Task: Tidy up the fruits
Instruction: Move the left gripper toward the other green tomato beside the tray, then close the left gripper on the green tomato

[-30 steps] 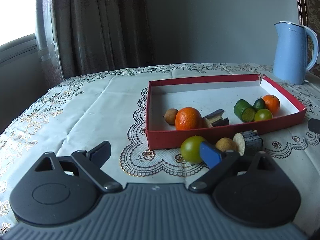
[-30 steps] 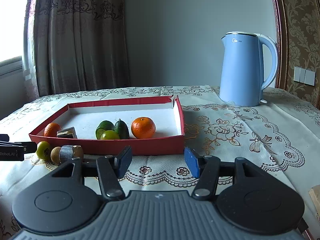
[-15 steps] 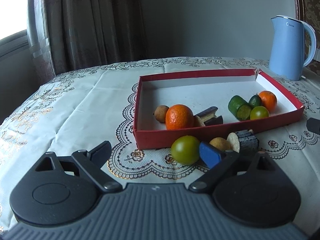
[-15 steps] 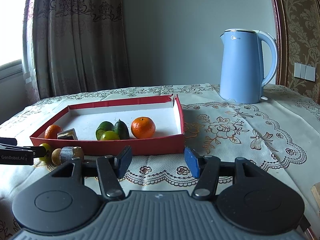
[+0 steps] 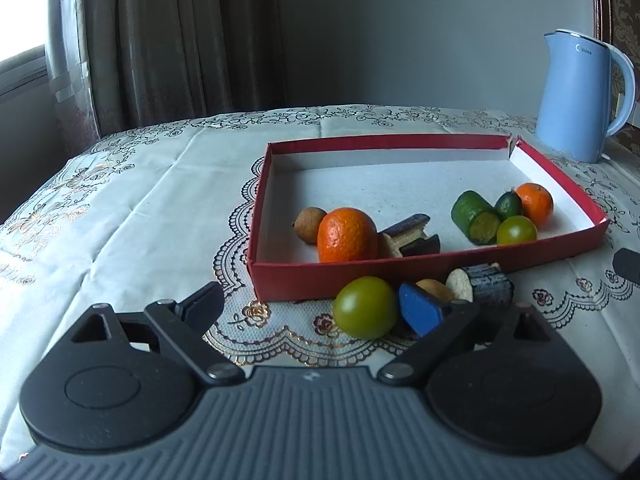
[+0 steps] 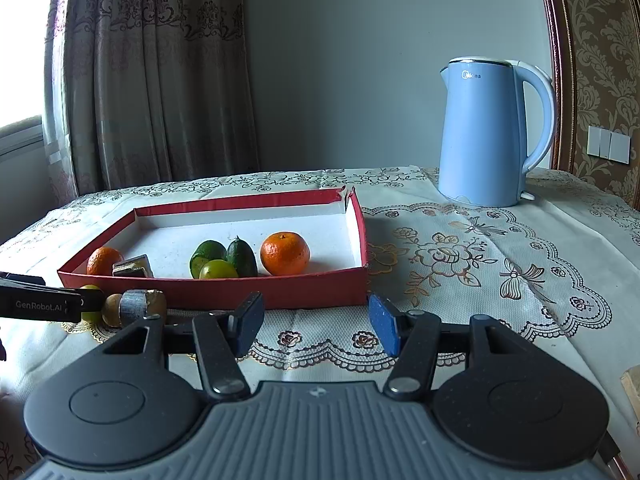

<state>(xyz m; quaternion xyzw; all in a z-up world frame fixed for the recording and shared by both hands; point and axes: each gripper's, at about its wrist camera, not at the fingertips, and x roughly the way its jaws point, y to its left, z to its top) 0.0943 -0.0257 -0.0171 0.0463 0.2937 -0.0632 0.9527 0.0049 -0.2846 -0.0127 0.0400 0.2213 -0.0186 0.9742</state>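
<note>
Red shallow box [image 5: 424, 276] on the worktop [image 5: 132, 216], holding two clusters of fruit. Near its left front corner: a large orange [image 5: 346, 235] touching a small brown round fruit [image 5: 310, 219] behind it and, to its right, dark-skinned cut pieces [image 5: 412, 232]. Toward the right wall: a green cut cylinder [image 5: 474, 216], a small dark green fruit [image 5: 508, 205], a small green tomato-like fruit [image 5: 516, 230] and a second, smaller orange [image 5: 534, 204], all close together.

Outside the box, just in front of its front wall: a round green fruit [image 5: 365, 313], a tan round fruit [image 5: 434, 289] partly hidden behind a blue pad, and a dark cylinder with a pale cut face [image 5: 482, 289].

Left tongs [image 5: 312, 312]: released, fingers spread wide, low over the worktop; the green fruit lies just inside the right-hand blue pad [image 5: 420, 309], and whether they touch cannot be told. In the right wrist view the left tongs' finger crosses in front of this fruit group at the frame's left edge.

Right tongs [image 6: 316, 324]: released, fingers apart and holding nothing, facing the box's right front corner [image 6: 362, 284].

Background: a light blue electric kettle [image 6: 486, 132] standing on the worktop beyond the box's right end; an embroidered cloth [image 6: 460, 256] covering the worktop; curtains [image 6: 160, 72] at the left; a grey wall behind.
</note>
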